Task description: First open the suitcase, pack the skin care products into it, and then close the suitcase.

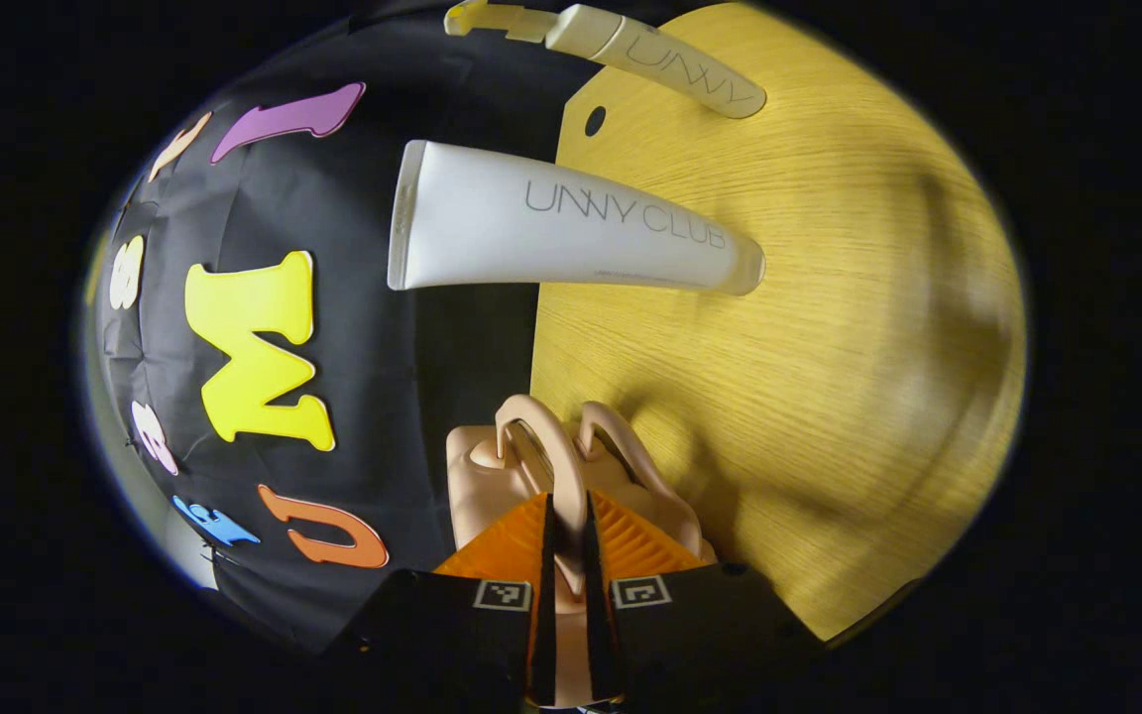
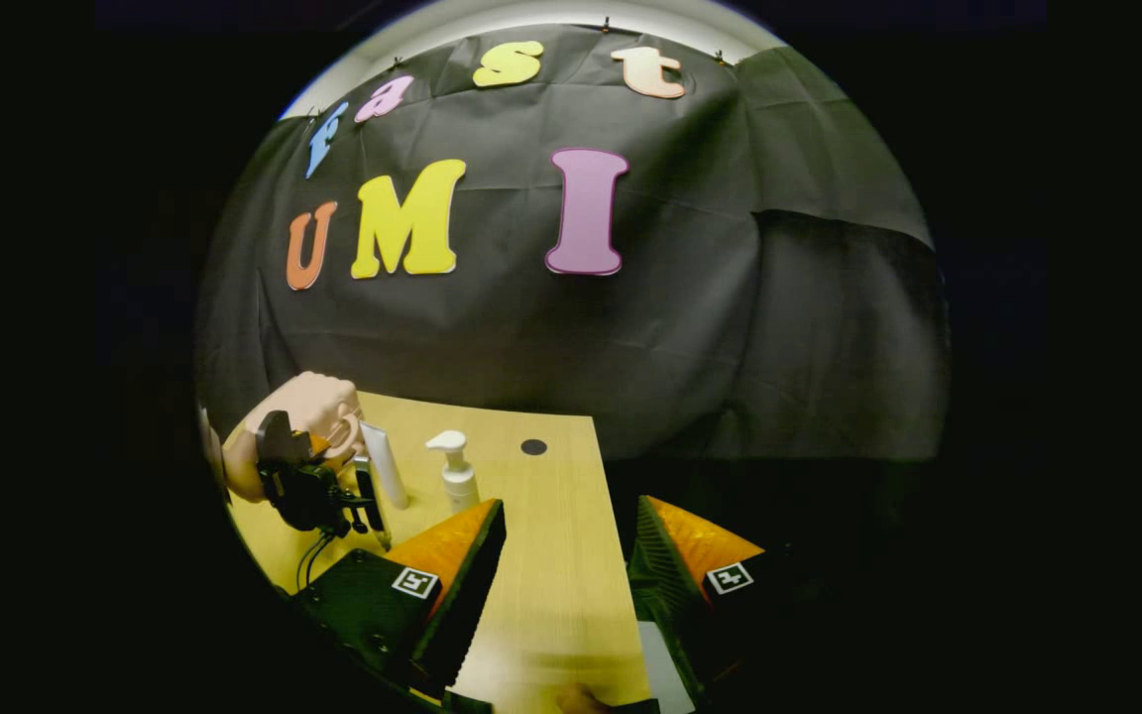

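Observation:
A small peach suitcase [image 1: 477, 476] lies right in front of my left gripper [image 1: 568, 506], which is shut on one of its two loop handles [image 1: 571, 496]. Beyond it a white tube [image 1: 551, 233] and a cream pump bottle [image 1: 650, 55] stand on the wooden table [image 1: 829, 347]. In the right gripper view my right gripper [image 2: 566, 526] hangs open over the table [image 2: 551, 595] with nothing between its fingers. Far left there, the left gripper [image 2: 308, 486] is at the suitcase [image 2: 318, 402], with the tube [image 2: 385, 466] and pump bottle [image 2: 457, 471] beside it.
The table's right edge [image 2: 611, 535] runs close by my right gripper, with dark cloth beyond it. A round cable hole [image 2: 533, 446] sits near the table's far corner. A white flat thing [image 2: 665, 674] shows low between the right fingers.

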Demonstrator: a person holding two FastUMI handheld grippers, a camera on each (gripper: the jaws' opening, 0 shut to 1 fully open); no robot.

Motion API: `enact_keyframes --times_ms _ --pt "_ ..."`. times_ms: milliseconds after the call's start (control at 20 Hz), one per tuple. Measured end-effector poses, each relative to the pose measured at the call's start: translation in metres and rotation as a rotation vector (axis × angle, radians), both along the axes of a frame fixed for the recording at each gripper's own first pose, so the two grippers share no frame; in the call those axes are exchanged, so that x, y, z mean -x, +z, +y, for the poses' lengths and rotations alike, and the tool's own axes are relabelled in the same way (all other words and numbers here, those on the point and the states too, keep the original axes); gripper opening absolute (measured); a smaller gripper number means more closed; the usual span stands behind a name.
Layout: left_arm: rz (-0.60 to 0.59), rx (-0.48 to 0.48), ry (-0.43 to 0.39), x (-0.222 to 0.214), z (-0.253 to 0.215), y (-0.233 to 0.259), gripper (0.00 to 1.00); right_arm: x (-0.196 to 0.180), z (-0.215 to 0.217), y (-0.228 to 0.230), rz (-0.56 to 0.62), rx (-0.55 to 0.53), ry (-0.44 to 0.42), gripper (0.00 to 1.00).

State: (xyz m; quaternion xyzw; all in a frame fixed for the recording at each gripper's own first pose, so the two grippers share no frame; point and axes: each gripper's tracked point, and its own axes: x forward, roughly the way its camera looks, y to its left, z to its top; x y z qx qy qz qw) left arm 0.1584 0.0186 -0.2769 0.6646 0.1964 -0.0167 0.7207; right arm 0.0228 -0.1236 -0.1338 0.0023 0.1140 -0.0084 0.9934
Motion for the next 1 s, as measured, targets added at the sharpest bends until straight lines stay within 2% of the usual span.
enact_keyframes --times_ms 150,350,600,850,1000 --pt "0.015 0.076 0.021 0.001 0.003 0.008 0.1 -0.001 0.007 0.009 -0.011 0.006 0.005 0.8" --pt "0.012 0.198 0.027 0.0 0.014 0.036 0.03 -0.002 0.018 0.021 -0.029 0.008 -0.03 0.78" --pt "-0.034 0.384 0.011 0.013 0.031 0.09 0.03 0.007 0.047 0.039 -0.049 0.022 -0.093 0.79" --pt "-0.094 0.629 0.004 0.028 0.079 0.152 0.03 0.019 0.097 0.067 -0.09 0.043 -0.124 0.8" --pt "-0.134 0.781 0.022 0.036 0.126 0.184 0.02 0.023 0.129 0.083 -0.105 0.04 -0.14 0.8"
